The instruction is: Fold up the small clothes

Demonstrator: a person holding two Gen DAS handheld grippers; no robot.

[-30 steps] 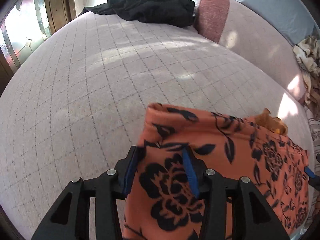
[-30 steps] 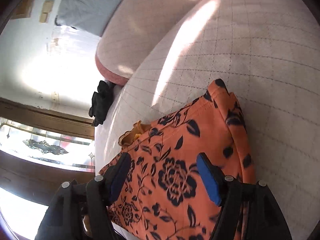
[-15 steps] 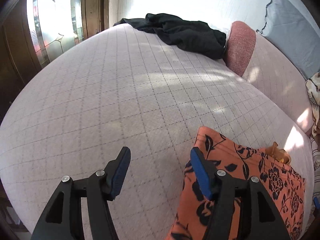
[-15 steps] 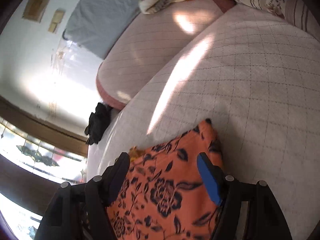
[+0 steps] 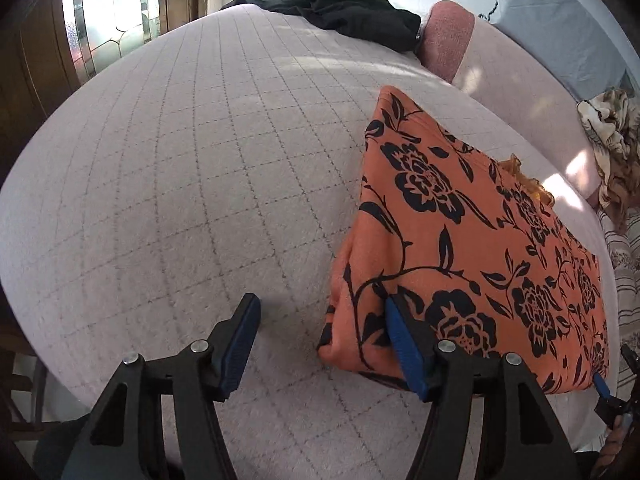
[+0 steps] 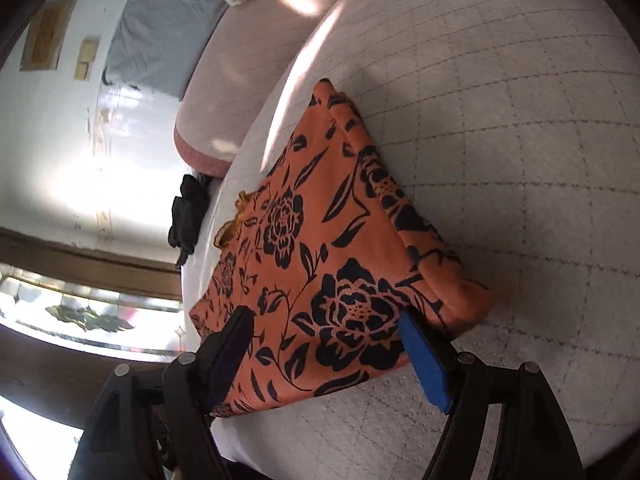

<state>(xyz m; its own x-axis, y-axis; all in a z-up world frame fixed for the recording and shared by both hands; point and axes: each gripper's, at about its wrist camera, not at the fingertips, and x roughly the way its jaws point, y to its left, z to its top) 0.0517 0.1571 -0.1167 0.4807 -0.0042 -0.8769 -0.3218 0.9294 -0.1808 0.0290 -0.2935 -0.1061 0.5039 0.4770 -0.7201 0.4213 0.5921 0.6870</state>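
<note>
An orange garment with a black flower print (image 5: 460, 240) lies folded flat on the quilted pale bed cover (image 5: 200, 160). A yellow-orange frill (image 5: 524, 176) shows at its far edge. My left gripper (image 5: 320, 332) is open and empty, just left of the garment's near corner; its right finger overlaps the cloth edge. In the right wrist view the garment (image 6: 332, 248) lies just ahead. My right gripper (image 6: 328, 344) is open and empty, with its jaws spread over the garment's near edge.
A black garment (image 5: 348, 12) lies at the bed's far end next to a pink pillow (image 5: 444, 40). A grey-blue cloth (image 5: 560, 28) hangs on the wall. A patterned beige cloth heap (image 5: 612, 148) sits at the right. A stained-glass window (image 5: 108, 24) is at the left.
Both grippers have let go of the orange garment and drawn back. The garment now lies folded flat on the bed. The left gripper has opened wider and shifted left.
</note>
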